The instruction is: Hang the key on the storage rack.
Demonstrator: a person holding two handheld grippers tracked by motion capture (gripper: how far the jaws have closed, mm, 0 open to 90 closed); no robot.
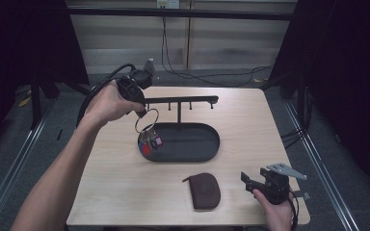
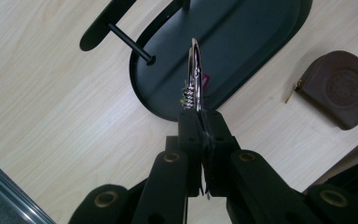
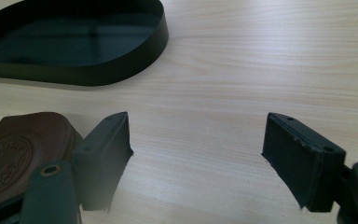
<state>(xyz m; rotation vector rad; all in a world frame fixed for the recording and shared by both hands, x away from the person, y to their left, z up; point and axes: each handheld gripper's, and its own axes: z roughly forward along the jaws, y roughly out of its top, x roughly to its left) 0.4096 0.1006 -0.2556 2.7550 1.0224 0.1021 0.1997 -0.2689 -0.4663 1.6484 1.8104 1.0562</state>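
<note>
Your left tool (image 1: 139, 113) is clamped on the key ring (image 1: 147, 120), holding it above the left end of the black tray (image 1: 207, 149) under the rack's pegs (image 1: 183, 101), presumably for hanging, while your right tool (image 1: 248, 179) rests with jaws apart on the bench (image 1: 250, 125), near right beside the brown pouch (image 1: 203, 190).

Silver key ring (image 2: 195, 70) upright between closed jaws, above black oval tray (image 2: 242, 42) on wooden table (image 2: 51, 116)
</note>
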